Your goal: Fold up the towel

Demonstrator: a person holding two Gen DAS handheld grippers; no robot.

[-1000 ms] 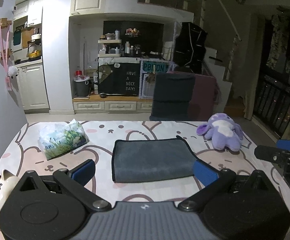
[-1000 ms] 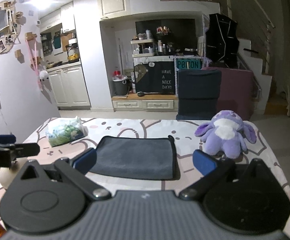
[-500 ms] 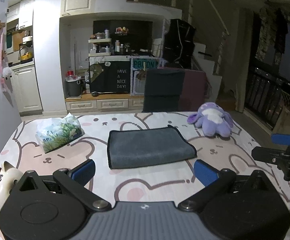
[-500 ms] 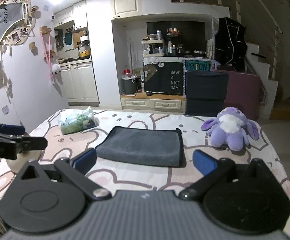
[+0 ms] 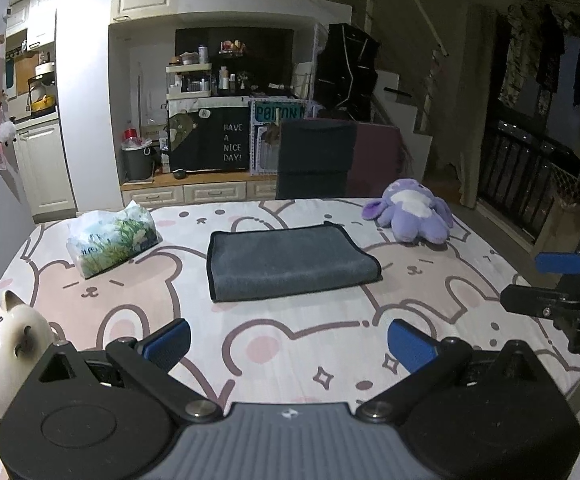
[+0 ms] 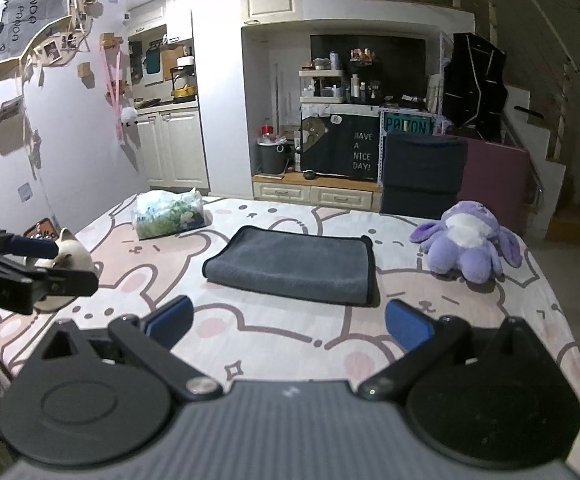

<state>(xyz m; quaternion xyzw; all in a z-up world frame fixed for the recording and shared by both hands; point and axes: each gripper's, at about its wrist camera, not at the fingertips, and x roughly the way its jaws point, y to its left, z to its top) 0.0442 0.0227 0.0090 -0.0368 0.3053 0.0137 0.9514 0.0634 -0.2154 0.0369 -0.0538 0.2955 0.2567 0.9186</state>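
The grey towel [image 5: 290, 264] lies folded into a flat rectangle with a dark bound edge, near the middle of the left wrist view, on a table [image 5: 290, 344] covered in a pink-and-white cartoon bear cloth. Nothing touches it. In the right wrist view the same towel [image 6: 294, 268] sits centre frame, its folded edge thick along the near side.

The left tongs [image 5: 287, 344] fill the bottom of their view, blue-padded fingers [image 5: 167, 338] spread wide apart and holding nothing — they hang over bare cloth, well short of the towel's near edge. The right tongs [image 6: 287, 322] are likewise wide open and empty, low in their frame, near the towel but not on it. Each tool also shows in the other's view: the right one at the right edge of the left wrist view, the left one at the left edge of the right wrist view, both off to the sides of the towel.

A soft pack of tissues [image 5: 111, 240] with a green leaf print rests left of the towel, apart from it. A purple plush toy [image 5: 410, 216] lies toward the upper right, also apart. At the lower left a white cat figurine [image 5: 7, 340] stands by the table's edge. Beyond the table, a dark chair back [image 5: 314, 160] sits at the far side, and a black sign reading "HAVE A NICE DAY!" [image 5: 232, 142] hangs on the cabinet behind.
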